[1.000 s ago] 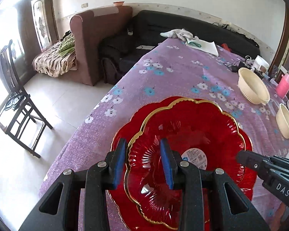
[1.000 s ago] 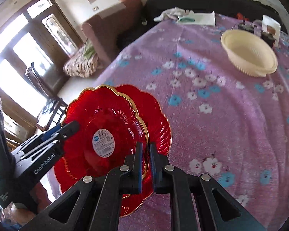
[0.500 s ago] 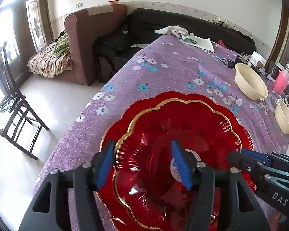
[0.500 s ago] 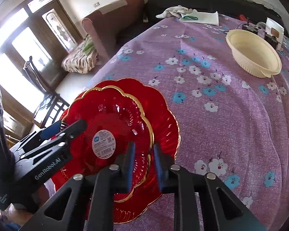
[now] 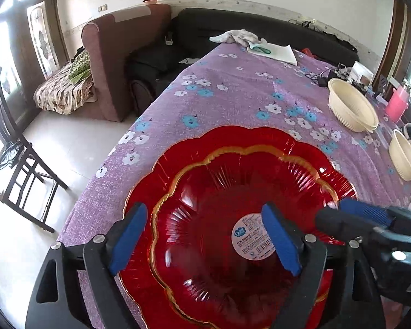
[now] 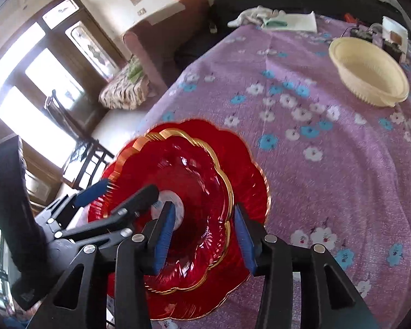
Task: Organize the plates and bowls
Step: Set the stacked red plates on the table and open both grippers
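Two red scalloped plates sit nested, the smaller gold-rimmed plate (image 5: 219, 219) resting inside the larger red plate (image 5: 260, 142), directly beneath both hand-held grippers on the purple flowered worktop (image 5: 233, 96). The left hand-held gripper (image 5: 205, 235) has its jaws opening wide, its blue pads standing clear on either side of the smaller plate's near rim with nothing pressed between them. The right hand-held gripper (image 6: 202, 233), also opening, straddles the opposite rim of the same plate, pads apart from the plastic. Judging by this, the plates look stacked and just released, so that part of the tidying appears done. Farther out, beyond the plates and to the right of the left hand-held gripper, a large cream bowl (image 5: 352, 109) stands alone on the cloth, with a second cream bowl (image 5: 404, 156) nearer the right edge, apart from it. The bowls seem still to be gathered. Past the worktop's far end lies a white cloth (image 5: 238, 37).
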`<control>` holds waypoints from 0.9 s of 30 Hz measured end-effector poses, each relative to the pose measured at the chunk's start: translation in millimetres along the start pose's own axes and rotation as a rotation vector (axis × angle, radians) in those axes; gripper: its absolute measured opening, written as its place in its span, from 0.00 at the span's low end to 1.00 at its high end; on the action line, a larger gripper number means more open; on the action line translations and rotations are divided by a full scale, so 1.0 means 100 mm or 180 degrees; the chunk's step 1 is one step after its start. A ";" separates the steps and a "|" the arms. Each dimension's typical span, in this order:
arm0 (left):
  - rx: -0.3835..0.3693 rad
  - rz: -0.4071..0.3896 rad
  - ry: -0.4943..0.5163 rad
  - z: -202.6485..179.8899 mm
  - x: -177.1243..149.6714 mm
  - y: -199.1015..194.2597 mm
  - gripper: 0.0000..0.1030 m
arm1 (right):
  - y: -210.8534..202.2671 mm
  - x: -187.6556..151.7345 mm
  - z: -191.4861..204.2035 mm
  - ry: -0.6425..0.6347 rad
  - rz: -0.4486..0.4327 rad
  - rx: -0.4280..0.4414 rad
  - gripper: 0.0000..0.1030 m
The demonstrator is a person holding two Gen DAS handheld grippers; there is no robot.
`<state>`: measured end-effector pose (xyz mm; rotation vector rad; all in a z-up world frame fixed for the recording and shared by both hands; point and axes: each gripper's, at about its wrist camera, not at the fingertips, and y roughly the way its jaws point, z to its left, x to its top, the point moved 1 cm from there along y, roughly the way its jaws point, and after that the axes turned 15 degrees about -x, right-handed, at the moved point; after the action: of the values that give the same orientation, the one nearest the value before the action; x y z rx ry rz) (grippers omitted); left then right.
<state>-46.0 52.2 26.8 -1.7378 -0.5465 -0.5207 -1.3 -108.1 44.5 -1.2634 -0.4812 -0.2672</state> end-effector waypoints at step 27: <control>-0.0185 -0.0324 0.0153 -0.13 -0.03 -0.24 0.84 | -0.82 -0.06 -0.27 -0.0102 -0.1134 -0.0764 0.76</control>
<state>-63.5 43.9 46.4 -1.7544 -0.5929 -0.6543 -38.3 -158.5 104.5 -1.4126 -0.7188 -0.6203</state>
